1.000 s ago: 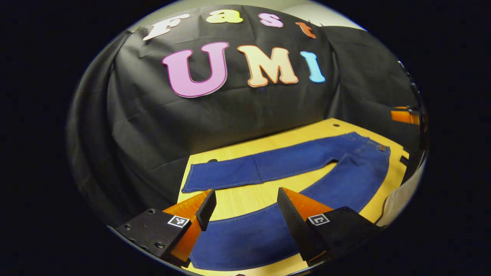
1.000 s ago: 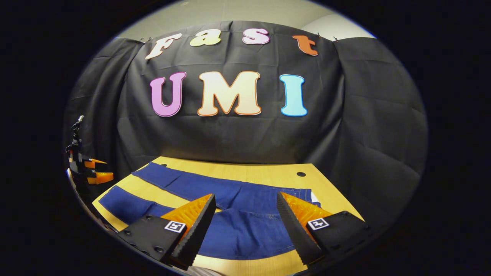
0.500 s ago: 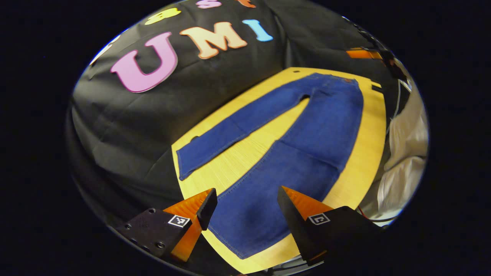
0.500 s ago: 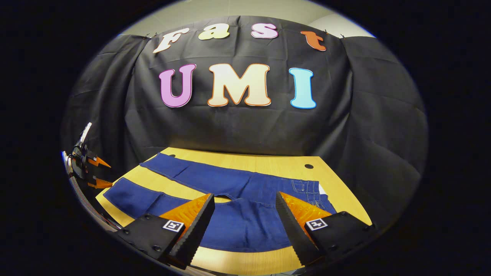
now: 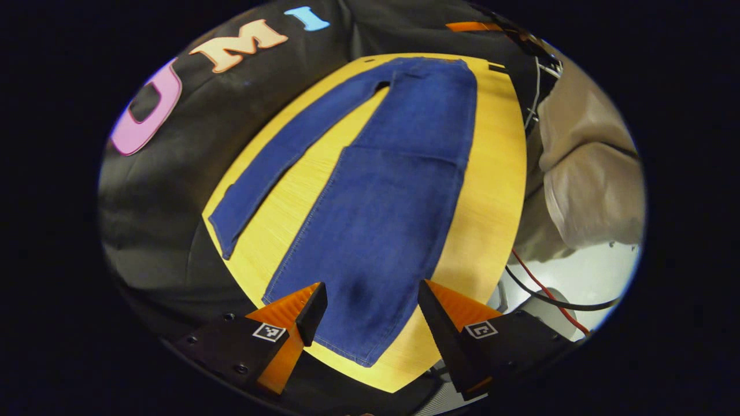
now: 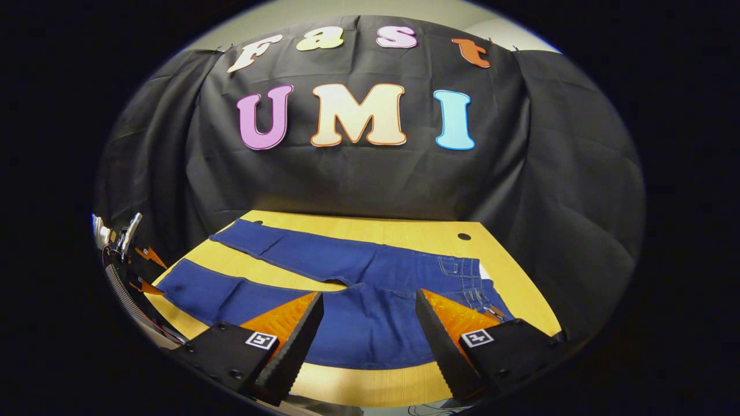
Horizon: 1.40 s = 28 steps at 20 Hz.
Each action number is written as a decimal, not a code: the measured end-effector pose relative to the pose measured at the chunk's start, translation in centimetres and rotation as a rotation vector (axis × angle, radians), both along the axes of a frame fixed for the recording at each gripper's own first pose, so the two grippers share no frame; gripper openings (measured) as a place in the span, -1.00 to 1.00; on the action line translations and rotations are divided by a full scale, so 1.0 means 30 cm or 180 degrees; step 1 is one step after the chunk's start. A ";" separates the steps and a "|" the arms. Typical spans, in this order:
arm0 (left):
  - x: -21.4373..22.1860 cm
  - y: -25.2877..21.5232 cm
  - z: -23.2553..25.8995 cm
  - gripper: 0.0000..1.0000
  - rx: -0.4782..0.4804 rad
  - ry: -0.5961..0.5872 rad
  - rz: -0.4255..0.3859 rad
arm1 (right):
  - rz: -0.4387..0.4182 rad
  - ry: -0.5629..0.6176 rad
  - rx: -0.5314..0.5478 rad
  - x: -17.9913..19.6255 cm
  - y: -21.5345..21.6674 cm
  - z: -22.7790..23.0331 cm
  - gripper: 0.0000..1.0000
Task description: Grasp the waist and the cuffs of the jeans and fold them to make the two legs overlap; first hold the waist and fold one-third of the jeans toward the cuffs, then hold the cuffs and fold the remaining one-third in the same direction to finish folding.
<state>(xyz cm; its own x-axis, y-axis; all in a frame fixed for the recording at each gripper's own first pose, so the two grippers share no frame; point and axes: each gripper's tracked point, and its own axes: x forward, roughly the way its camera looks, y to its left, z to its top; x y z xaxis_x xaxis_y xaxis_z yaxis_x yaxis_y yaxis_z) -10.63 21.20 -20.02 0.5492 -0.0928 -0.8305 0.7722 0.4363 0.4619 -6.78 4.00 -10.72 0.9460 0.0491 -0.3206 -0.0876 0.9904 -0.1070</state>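
Inspecting from above: my left gripper point(image 5: 367, 315) hangs with jaws wide over the near leg's cuff of the jeans point(image 5: 381, 190), lying flat and unfolded on the table point(image 5: 491, 190). My right gripper point(image 6: 367, 323), equally wide, holds nothing above the seat, waist just right.

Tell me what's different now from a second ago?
The left gripper has swung round and tipped down over the near leg's cuff, fingers open, holding nothing. The right gripper has barely shifted, open by the waist. The jeans lie flat on the table as before, unfolded.
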 end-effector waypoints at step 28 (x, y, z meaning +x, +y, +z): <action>-0.029 0.071 -0.194 0.82 0.0444 0.1193 -0.0140 | -0.0265 0.0264 -0.0079 0.021 -0.126 -0.069 0.99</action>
<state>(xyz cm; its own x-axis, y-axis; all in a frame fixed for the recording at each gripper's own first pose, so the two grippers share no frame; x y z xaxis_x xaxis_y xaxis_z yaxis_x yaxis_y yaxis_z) -11.50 23.33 -25.85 0.2039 0.0183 -0.9788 0.9149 0.3522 0.1972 -6.15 0.22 -12.80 0.9166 -0.0375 -0.3980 -0.0147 0.9918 -0.1273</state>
